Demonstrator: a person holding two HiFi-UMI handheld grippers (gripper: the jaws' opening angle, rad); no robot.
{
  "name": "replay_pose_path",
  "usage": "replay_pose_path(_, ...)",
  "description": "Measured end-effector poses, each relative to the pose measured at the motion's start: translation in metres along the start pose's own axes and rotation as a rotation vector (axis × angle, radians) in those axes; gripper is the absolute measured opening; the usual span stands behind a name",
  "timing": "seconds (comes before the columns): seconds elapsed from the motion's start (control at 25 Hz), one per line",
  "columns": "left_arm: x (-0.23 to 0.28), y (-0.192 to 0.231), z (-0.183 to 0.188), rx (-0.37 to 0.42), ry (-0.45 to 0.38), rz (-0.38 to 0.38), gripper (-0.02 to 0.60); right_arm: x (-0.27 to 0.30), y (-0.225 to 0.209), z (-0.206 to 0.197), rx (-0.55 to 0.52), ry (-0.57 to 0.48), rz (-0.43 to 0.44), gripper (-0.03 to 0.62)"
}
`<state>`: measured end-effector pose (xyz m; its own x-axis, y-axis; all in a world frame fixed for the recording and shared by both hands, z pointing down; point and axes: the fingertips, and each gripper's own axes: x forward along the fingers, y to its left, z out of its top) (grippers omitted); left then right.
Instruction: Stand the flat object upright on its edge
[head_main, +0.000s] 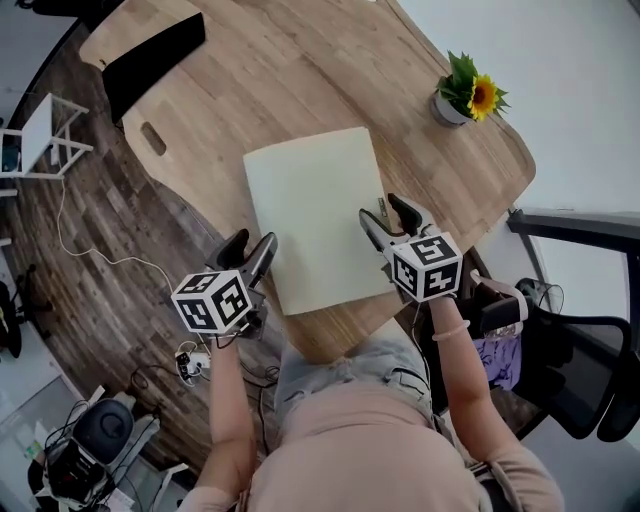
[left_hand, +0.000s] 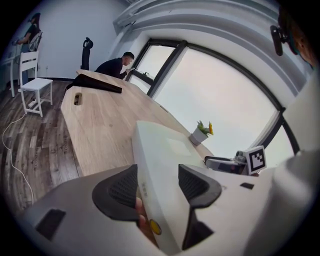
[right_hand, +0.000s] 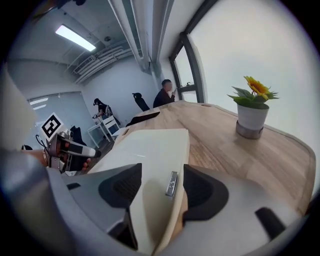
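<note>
Left tool (head_main: 252, 245), right tool (head_main: 385, 212), wooden table (head_main: 300, 70)

My grey plastic left gripper (head_main: 252, 243) and right gripper (head_main: 385, 212): black ribbed pads (left_hand: 122, 187), black-and-white marker cubes (head_main: 213, 300). I wear a pale pink top (head_main: 370, 445).

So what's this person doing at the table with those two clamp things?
A person holds a two-jaw gripper in each hand over a wooden table. The left gripper and right gripper each straddle one side edge of a cream panel, with their jaws open and not clamping it. The panel lies flat on the table and has not yet been stood on its edge.
</note>
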<state>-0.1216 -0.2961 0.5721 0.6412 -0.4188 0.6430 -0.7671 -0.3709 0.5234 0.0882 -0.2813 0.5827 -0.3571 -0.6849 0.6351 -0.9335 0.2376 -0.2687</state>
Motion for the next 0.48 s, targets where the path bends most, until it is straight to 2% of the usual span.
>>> replay_pose_path(0.16, 0.009, -0.001, -0.004, -0.041, 0.020, 0.002, 0.249, 0.009, -0.007, -0.002, 0.026, 0.020, 0.036, 0.259)
replay_pose_path(0.36, 0.020, -0.002, -0.009, -0.092, 0.041, -0.002, 0.262, 0.019, -0.012, -0.006, 0.112, 0.035, 0.106, 0.276)
replay_pose_path(0.48, 0.028, -0.003, -0.015, -0.094, 0.076, -0.006, 0.267, 0.022, -0.013, -0.009, 0.168, 0.045, 0.149, 0.290)
